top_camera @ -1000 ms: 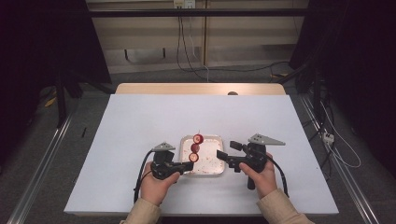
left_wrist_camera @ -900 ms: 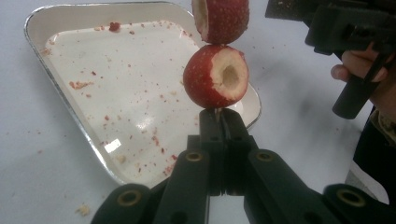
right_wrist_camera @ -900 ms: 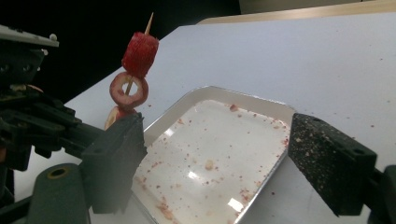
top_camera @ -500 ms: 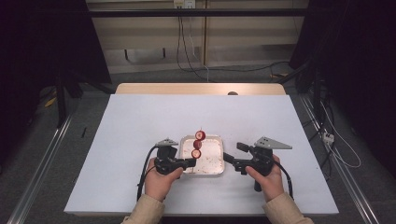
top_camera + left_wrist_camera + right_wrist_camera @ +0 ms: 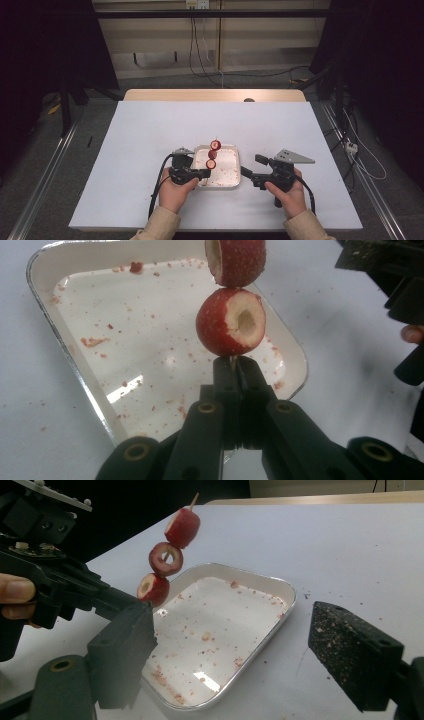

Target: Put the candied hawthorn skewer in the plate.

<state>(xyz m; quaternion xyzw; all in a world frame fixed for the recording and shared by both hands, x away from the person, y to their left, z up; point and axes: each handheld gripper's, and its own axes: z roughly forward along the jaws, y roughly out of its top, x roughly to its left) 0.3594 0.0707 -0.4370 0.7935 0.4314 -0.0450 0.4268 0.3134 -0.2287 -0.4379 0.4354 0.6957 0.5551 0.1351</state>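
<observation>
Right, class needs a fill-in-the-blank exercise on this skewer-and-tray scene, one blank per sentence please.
1. The skewer carries ____ red fruit pieces.
2. The left gripper has its jaws ____ on the skewer.
3. The tray lies ____ the two grippers.
4. The right gripper jaws stand ____ with nothing between them.

Missing words: three; shut; between; open

High view overhead, far; both gripper views close, low, probably facing each other across shared tray.

Black cables trail behind the white table.
</observation>
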